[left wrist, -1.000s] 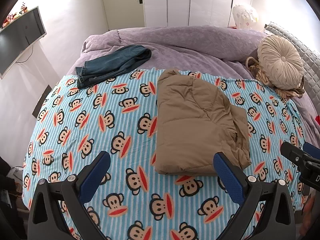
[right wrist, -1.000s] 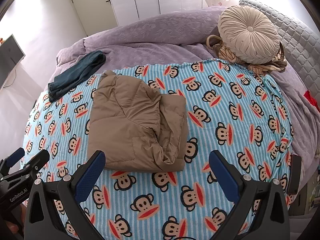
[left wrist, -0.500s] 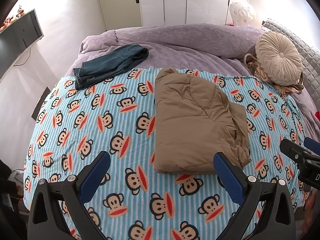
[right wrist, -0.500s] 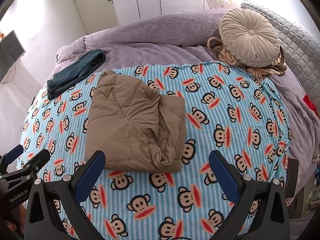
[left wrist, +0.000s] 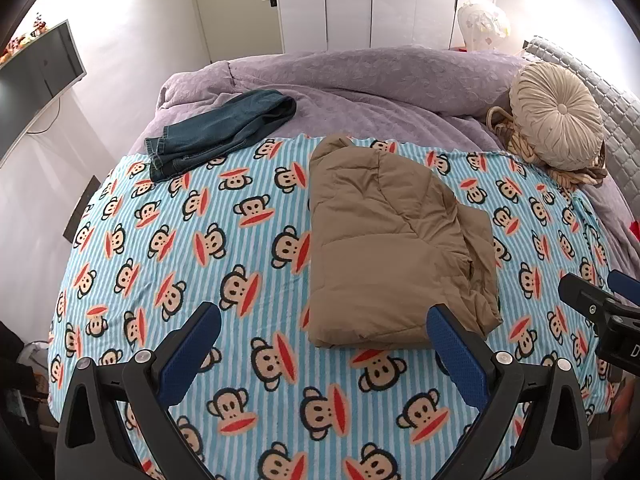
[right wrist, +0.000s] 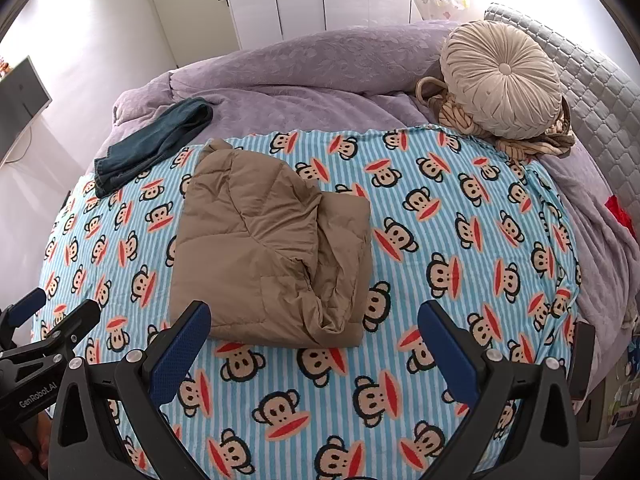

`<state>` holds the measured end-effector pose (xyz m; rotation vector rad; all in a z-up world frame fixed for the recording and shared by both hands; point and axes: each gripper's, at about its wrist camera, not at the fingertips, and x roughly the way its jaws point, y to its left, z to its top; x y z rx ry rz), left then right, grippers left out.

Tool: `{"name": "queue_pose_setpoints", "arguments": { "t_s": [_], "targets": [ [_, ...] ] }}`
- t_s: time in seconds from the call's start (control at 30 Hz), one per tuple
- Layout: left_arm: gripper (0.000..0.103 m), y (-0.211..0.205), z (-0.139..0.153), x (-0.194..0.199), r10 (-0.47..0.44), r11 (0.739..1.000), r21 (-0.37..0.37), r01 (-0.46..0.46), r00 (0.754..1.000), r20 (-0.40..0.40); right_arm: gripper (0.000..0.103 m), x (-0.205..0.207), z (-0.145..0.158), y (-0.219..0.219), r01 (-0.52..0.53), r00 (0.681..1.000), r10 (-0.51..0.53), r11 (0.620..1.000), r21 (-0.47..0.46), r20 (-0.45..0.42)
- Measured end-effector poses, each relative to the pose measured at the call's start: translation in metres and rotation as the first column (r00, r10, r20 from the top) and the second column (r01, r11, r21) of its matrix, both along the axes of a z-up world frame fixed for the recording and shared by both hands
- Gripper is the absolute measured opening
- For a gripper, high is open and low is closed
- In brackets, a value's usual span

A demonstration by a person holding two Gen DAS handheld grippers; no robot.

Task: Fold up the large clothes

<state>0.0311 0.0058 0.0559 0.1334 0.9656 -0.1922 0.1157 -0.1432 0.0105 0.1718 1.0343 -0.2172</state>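
Jacket, tan and already folded into a block, lies mid-blanket with its long axis running away from me toward the far edge. My left tongs and right tongs both hang released and empty at its near edge; neither is clearly closer.

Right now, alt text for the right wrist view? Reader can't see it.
A folded tan puffer jacket lies on a blue striped monkey-print blanket over a bed, just beyond the open, empty right gripper. Folded jeans rest at the far left on a purple duvet, a round beige cushion sits far right, and the left gripper shows at the left edge.
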Motion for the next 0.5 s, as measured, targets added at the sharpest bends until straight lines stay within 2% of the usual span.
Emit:
{"name": "queue_pose_setpoints", "arguments": {
  "t_s": [0.5],
  "targets": [
    [0.103,0.0027,0.0012,0.0041,-0.021,1.0,0.009,0.021,1.0,0.002,0.103,0.0077,0.0005,-0.0013,-0.021,1.0,0.021,1.0,0.003,-0.003]
  ]
}}
